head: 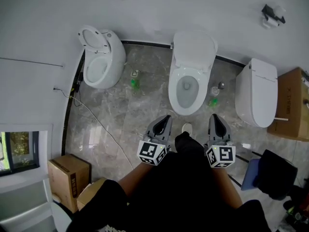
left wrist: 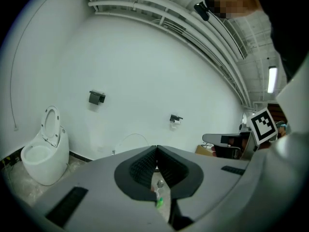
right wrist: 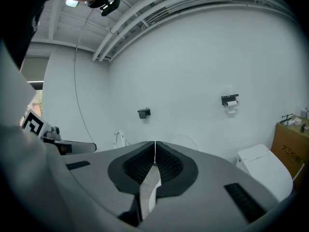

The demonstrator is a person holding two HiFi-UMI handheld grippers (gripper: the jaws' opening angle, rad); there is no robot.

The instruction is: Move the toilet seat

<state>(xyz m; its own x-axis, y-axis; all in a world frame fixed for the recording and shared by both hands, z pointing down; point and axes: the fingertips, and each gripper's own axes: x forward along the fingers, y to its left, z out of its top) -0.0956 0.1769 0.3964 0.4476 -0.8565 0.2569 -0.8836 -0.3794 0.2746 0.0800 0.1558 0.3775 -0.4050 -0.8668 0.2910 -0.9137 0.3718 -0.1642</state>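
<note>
Grey plastic jaws on both tools are pressed together with nothing between them. The left gripper [head: 165,118] and the right gripper [head: 215,117] hang side by side, empty, tilted toward the grey marble floor tiles [head: 140,110]. Just ahead of them, in line with the gap between them, stands the white oval ceramic toilet [head: 174,98]. Its white lid [head: 194,50] is upright against the wall, and its white ring seat [head: 205,79] seems to lie flat on the bowl. Further left is a rounder white toilet [head: 116,57] with its seat raised; off right, a closed white toilet [head: 256,88]. Nothing is touched yet, so approaching, gripping and swinging the seat all remain.
</note>
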